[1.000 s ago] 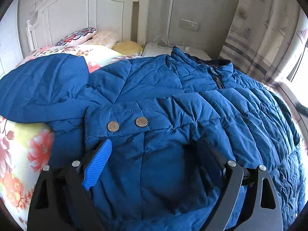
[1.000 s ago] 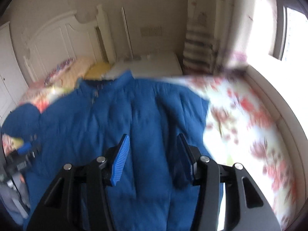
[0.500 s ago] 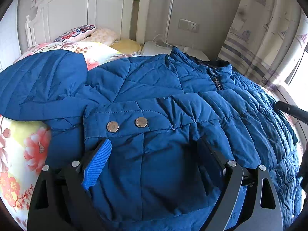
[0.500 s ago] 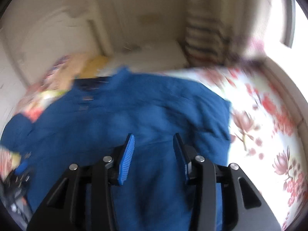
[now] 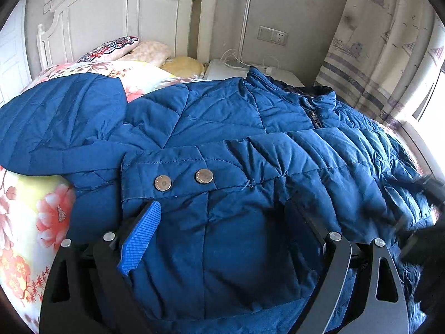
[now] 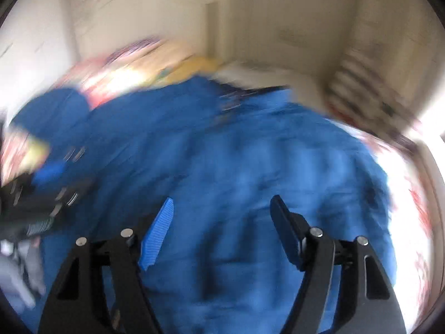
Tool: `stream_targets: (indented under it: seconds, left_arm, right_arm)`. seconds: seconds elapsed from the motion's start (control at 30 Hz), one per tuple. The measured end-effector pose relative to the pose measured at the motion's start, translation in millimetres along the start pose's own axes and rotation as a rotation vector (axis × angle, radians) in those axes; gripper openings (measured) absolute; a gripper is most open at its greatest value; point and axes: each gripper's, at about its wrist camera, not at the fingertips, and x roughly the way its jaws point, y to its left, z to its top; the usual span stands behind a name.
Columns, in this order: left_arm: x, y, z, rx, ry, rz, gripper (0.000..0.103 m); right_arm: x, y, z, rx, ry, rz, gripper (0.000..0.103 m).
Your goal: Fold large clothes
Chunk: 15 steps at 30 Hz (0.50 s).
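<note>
A large blue quilted jacket (image 5: 250, 139) lies spread on the bed, collar toward the headboard, one sleeve (image 5: 55, 122) lying out to the left. A cuff with two metal snaps (image 5: 183, 179) lies across its front. My left gripper (image 5: 222, 222) is open, its fingers straddling the cuff fabric close above it. In the blurred right wrist view the jacket (image 6: 236, 167) fills the middle. My right gripper (image 6: 222, 217) is open and empty above the jacket's lower part. The left gripper shows at that view's left edge (image 6: 41, 194).
The floral bedsheet (image 5: 33, 217) shows at the left and, in the right wrist view, at the right (image 6: 408, 208). Pillows (image 5: 133, 51) lie by the white headboard (image 5: 116, 22). A white nightstand (image 5: 236, 69) and a curtain (image 5: 375, 55) stand behind the bed.
My right gripper has swung fast over the jacket and its jaws have opened wider. My left gripper has stayed over the cuff, almost still.
</note>
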Motion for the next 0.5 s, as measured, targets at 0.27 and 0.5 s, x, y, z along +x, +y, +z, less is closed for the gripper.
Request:
stream_targets:
  seconds: [0.27, 0.5]
  left_arm:
    - [0.7, -0.5, -1.9, 0.003, 0.006, 0.003, 0.086]
    - [1.6, -0.2, -0.7, 0.003, 0.011, -0.001, 0.086]
  right_arm:
    - [4.3, -37.1, 10.7, 0.019, -0.003, -0.054, 0.077]
    - [39.6, -171.4, 14.1, 0.358, 0.076, -0.173, 0.080]
